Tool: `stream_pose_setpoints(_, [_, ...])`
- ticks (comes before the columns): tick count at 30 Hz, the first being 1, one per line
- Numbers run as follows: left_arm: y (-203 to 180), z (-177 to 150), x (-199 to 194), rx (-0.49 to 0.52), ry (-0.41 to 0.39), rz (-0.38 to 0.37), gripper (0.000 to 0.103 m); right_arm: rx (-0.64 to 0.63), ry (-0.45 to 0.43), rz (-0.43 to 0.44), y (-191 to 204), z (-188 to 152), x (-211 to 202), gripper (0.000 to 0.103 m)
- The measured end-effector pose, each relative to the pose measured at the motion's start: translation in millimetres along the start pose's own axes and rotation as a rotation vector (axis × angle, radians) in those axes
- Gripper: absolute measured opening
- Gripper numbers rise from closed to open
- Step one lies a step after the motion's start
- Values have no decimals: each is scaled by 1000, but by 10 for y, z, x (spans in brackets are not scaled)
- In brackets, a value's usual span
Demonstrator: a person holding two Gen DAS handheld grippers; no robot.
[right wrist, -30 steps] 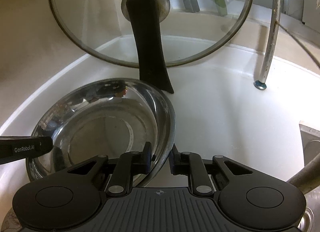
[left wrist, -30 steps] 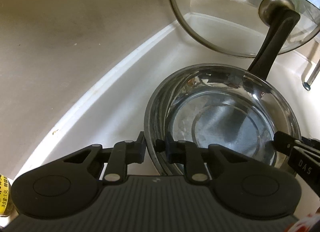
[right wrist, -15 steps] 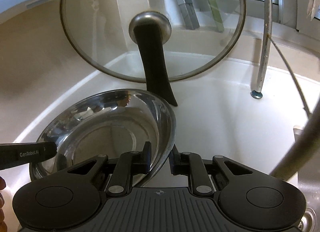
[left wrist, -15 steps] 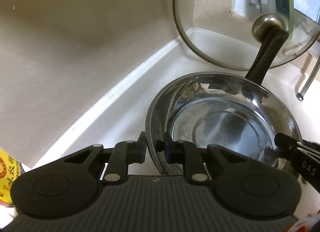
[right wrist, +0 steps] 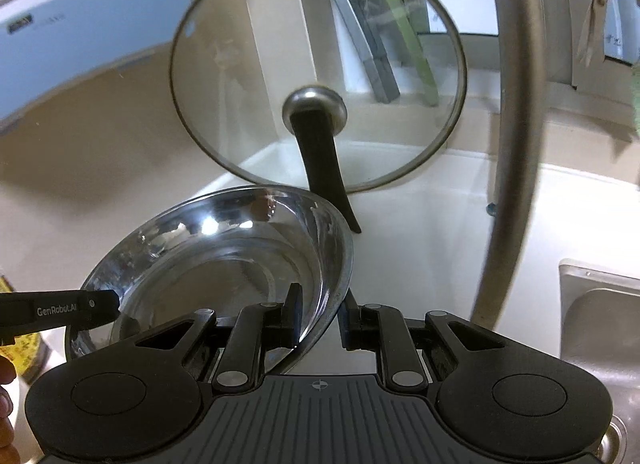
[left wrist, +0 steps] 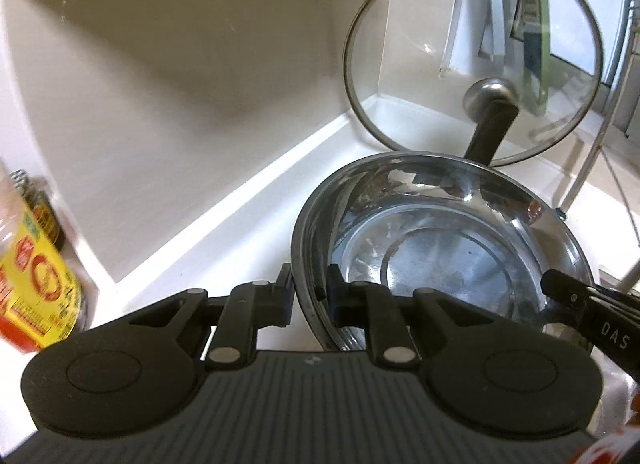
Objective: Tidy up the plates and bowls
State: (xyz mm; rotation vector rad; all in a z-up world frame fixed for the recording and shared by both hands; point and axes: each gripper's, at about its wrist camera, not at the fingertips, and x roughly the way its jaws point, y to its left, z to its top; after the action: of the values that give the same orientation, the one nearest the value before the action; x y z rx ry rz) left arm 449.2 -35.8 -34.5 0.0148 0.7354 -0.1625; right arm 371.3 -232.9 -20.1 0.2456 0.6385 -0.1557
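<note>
right tongs read "das"; left tongs "genrobot.ai".

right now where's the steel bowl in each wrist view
Left wrist: the steel bowl fills the lower right, its near-left rim between the left gripper fingers.
Right wrist: the steel bowl sits lower left, its right rim between the right gripper fingers.
Shared landmark: the glass lid with a black handle, propped upright just behind the bowl in both views.
</note>
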Motion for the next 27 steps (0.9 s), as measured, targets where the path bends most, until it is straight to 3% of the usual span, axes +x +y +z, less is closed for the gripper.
stream_pose_setpoints(27, [-34, -984, -1516, -69, -70, -2, 14, -27, -36, 151, -238, -553, -1354, 18])
